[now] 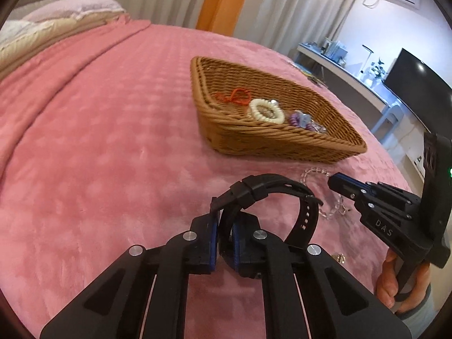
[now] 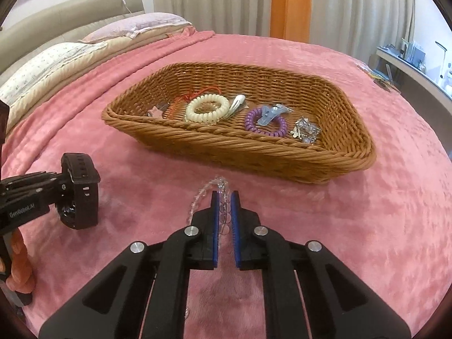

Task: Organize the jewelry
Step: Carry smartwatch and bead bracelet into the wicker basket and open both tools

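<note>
My left gripper (image 1: 225,220) is shut on a black watch (image 1: 271,195) and holds it just above the pink blanket; the watch also shows in the right wrist view (image 2: 82,192). My right gripper (image 2: 225,197) is closed around a clear bead bracelet (image 2: 224,200) lying on the blanket, in front of the wicker basket (image 2: 254,152). The bracelet also shows in the left wrist view (image 1: 316,173) beside the right gripper's tip (image 1: 334,182). The basket (image 1: 282,141) holds a cream coil hair tie (image 2: 207,108), a purple coil tie (image 2: 265,121), a red cord (image 1: 236,96), clips and a sparkly brooch (image 2: 306,130).
A pink blanket (image 1: 113,141) covers the bed. Pillows (image 2: 56,62) lie at the head, far left. A small gold piece (image 1: 339,257) lies on the blanket near my right hand. A desk and a dark screen (image 1: 418,84) stand beyond the bed's right edge.
</note>
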The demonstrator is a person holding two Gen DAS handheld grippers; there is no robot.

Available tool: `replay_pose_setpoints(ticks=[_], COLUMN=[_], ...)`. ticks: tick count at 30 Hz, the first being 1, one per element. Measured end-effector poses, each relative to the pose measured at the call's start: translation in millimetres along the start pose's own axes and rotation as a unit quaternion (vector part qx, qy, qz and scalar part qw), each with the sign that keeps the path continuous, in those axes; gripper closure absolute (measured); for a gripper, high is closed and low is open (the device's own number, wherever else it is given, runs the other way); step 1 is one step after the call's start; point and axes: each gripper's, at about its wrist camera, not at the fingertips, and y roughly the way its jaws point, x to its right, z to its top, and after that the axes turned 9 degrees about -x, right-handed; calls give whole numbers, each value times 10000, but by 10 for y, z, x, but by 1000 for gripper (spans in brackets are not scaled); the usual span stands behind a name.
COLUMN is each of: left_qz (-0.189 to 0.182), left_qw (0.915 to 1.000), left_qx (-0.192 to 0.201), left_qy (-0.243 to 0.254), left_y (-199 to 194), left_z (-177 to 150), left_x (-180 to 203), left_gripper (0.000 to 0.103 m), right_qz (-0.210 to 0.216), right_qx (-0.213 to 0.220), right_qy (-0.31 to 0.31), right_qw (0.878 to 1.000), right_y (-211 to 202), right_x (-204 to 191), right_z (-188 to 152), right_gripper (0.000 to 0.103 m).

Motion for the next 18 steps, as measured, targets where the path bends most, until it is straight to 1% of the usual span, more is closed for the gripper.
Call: replay_pose_setpoints(ticks=[2, 6, 10, 13, 18], left_qz=[-8, 53, -41, -18, 7], left_qw=[9999, 9998, 9996, 9988, 9975], left_qx=[9, 12, 143, 295, 557], left_qy=[110, 169, 248, 398, 443], left_y=[-32, -56, -168, -289, -488], left_z=[-26, -61, -47, -32, 99], left_x=[49, 87, 140, 239, 377], left_gripper=[97, 97, 97, 97, 97], right_qz=[103, 549, 843, 779, 729], right_qx=[14, -18, 16, 122, 388], right_qy=[22, 269, 329, 217, 156], right_qw=[9999, 9981, 9959, 9966, 9965], right_y=[-61, -184, -358, -524, -831], right_x=[17, 91, 70, 13, -10], right_z=[-11, -30, -17, 3, 114], right_gripper=[97, 97, 97, 97, 97])
